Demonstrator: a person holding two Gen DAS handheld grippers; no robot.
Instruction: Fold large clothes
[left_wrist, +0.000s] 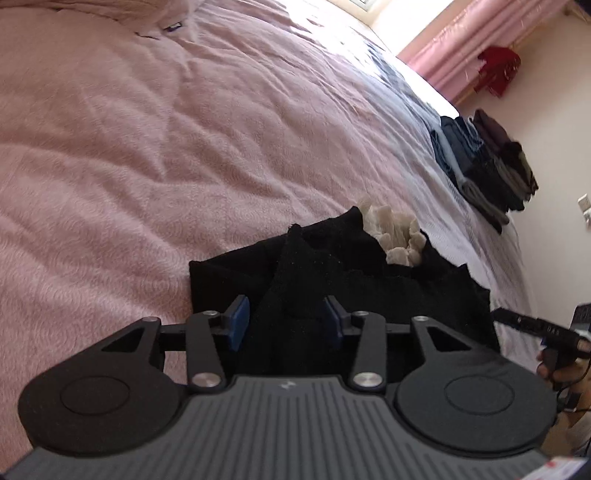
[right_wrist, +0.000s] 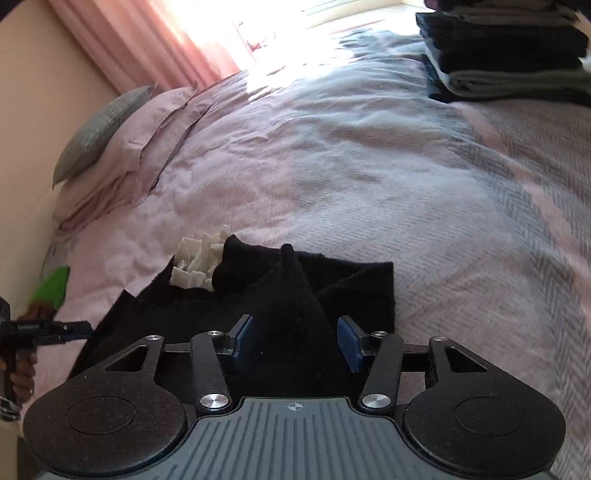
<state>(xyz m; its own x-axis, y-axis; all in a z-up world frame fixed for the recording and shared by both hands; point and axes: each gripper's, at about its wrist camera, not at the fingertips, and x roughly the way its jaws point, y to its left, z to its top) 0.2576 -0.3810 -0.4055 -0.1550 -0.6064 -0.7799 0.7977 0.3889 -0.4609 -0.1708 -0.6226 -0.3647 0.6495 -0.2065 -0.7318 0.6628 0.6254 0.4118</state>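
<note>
Between our left gripper's (left_wrist: 286, 323) blue pads (left_wrist: 239, 322) rises a peaked fold of the black garment (left_wrist: 332, 273), and the jaws stand apart around it, the pads not pressing the cloth. We see the same at our right gripper (right_wrist: 297, 341): its jaws stand apart, a tented ridge of the black garment (right_wrist: 295, 295) between the pads (right_wrist: 349, 343) without being pinched. We find the garment lying in a folded heap on the pink bedspread (left_wrist: 129, 166), at the near edge of the bed, with a bunch of cream fabric (left_wrist: 395, 232) showing at its far side. Each view catches the other gripper at the picture's edge, held in a hand (right_wrist: 22, 373) just beside the garment. Toward the far edge of the bed a stack of folded dark clothes (right_wrist: 506, 55) sits on the bedspread, well apart from the garment. Pillows (right_wrist: 122, 155) lie at the head of the bed below pink curtains (right_wrist: 147, 44).
</note>
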